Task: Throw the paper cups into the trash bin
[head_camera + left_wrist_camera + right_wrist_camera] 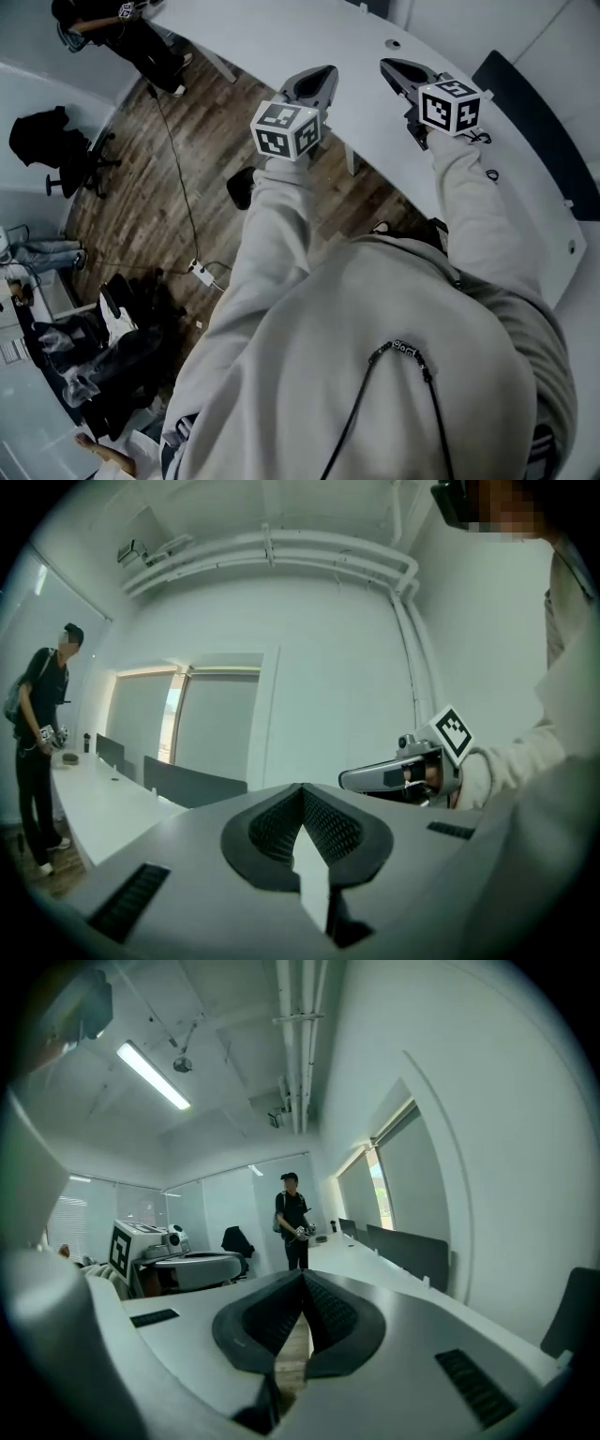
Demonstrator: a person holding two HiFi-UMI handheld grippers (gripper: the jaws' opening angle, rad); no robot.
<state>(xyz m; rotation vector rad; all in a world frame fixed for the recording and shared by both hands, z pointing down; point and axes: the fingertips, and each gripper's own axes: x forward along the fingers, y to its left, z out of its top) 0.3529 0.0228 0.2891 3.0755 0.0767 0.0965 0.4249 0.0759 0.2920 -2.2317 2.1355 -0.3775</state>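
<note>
No paper cup or trash bin shows in any view. In the head view both arms in pale sleeves reach out level over the edge of a long white table (281, 37). My left gripper (328, 71) is shut, its dark ribbed pads meeting at the tip with nothing between them (302, 791). My right gripper (389, 66) is also shut and empty (303, 1277). Each gripper appears in the other's view: the right gripper (352, 778) to the right, the left gripper (244, 1262) to the left, side by side and a little apart.
A person (122, 33) stands at the table's far end holding grippers. Dark divider panels (187, 782) line the table. A black office chair (56, 150), a power strip with cable (200, 274) and bags (103, 347) lie on the wood floor to the left.
</note>
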